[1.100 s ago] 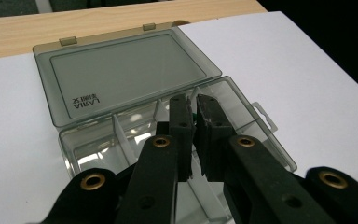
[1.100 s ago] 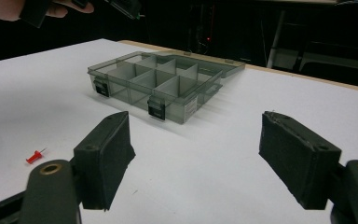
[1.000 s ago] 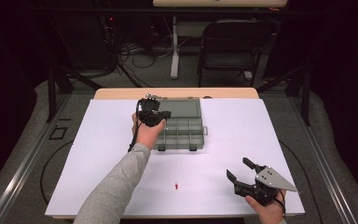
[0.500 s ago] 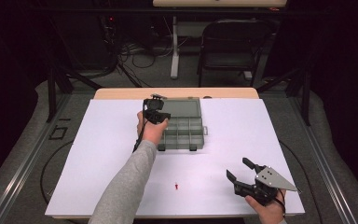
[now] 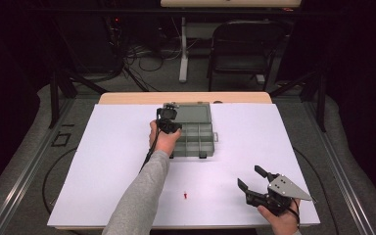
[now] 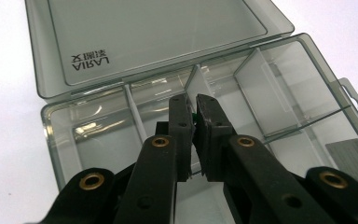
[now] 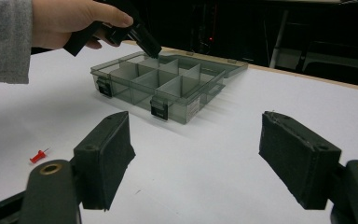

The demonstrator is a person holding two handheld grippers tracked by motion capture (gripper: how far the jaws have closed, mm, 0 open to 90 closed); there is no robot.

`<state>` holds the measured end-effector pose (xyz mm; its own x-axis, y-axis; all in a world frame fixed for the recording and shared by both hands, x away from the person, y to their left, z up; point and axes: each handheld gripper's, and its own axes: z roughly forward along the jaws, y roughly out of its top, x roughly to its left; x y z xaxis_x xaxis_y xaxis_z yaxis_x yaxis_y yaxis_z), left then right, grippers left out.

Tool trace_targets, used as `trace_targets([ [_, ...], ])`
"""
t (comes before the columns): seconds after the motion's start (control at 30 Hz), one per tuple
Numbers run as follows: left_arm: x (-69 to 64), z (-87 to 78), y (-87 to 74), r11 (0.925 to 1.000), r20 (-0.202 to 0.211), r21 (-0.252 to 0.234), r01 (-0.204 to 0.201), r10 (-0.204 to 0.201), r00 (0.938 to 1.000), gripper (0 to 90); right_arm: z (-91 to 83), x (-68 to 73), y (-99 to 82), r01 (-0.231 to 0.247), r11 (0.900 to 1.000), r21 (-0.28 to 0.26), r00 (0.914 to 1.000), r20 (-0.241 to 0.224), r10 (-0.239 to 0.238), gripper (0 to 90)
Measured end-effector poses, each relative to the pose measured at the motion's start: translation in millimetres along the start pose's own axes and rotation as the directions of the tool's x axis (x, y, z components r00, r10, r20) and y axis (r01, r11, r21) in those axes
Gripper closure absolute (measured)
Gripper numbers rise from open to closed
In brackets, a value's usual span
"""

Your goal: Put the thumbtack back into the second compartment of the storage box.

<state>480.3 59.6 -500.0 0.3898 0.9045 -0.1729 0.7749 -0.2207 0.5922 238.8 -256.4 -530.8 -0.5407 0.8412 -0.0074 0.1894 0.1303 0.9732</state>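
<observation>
A smoky transparent compartment box (image 5: pixel 196 139) (image 7: pixel 168 88) lies open at the far middle of the white table, its lid (image 6: pixel 158 32) folded back flat. My left gripper (image 5: pixel 168 117) (image 6: pixel 193 106) (image 7: pixel 151 49) hangs tip-down over the box's back-left compartments. It is shut on a small green thing (image 6: pixel 194 116), of which only a sliver peeks out between the pads. My right gripper (image 5: pixel 249 177) (image 7: pixel 200 156) rests near the front right edge, open and with nothing between its jaws. A red pushpin (image 5: pixel 185 196) (image 7: pixel 38 156) lies on the sheet to its left.
The white sheet (image 5: pixel 103 161) covers the table, with a wooden strip (image 5: pixel 186 98) at the far edge. Behind it stand a black chair (image 5: pixel 245 49), a desk leg (image 5: pixel 182 49) and floor cables. The box's latches (image 7: pixel 159 109) face the near side.
My left gripper has shifted a little to the right and sunk toward the box's compartments. The right gripper has stayed where it was.
</observation>
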Motion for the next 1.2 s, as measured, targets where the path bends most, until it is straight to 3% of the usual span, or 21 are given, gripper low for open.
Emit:
trace_targets([
  [0.53,2.7,-0.8,-1.4,1.0000,0.002,-0.003,-0.004,0.004,1.0000,83.8,0.7,0.8,-0.1,0.003,1.0000,0.001,1.0000,-0.004,-0.003,24.3],
  [0.63,1.2,-0.3,-1.4,0.9998,0.010,-0.015,-0.008,0.008,0.9999,78.2,0.6,0.6,0.0,0.003,1.0000,0.001,1.0000,-0.004,-0.003,24.3],
  [0.7,0.2,-0.6,-1.5,0.9993,-0.001,-0.036,-0.014,0.014,0.9999,68.7,0.3,0.4,0.1,0.003,1.0000,0.001,1.0000,-0.003,-0.003,24.4],
  [0.87,-1.5,-7.5,-0.6,0.9932,-0.025,-0.096,-0.066,0.064,0.9976,53.0,0.0,0.3,0.1,0.003,1.0000,0.000,1.0000,-0.001,-0.003,24.3],
  [1.0,-3.5,-17.7,0.1,0.9878,-0.026,-0.112,-0.108,0.106,0.9941,53.0,-0.1,-0.1,0.0,-0.001,1.0000,-0.005,1.0000,0.002,0.001,24.4],
  [1.1,-5.8,-26.9,-1.3,0.9832,0.003,-0.125,-0.133,0.135,0.9909,53.0,-0.6,0.1,0.0,-0.004,1.0000,-0.005,1.0000,0.003,0.004,24.4],
  [1.2,-7.9,-34.5,-6.6,0.9760,0.052,-0.134,-0.172,0.180,0.9823,52.7,-0.6,0.2,0.1,-0.002,1.0000,-0.004,1.0000,0.003,0.002,24.3],
])
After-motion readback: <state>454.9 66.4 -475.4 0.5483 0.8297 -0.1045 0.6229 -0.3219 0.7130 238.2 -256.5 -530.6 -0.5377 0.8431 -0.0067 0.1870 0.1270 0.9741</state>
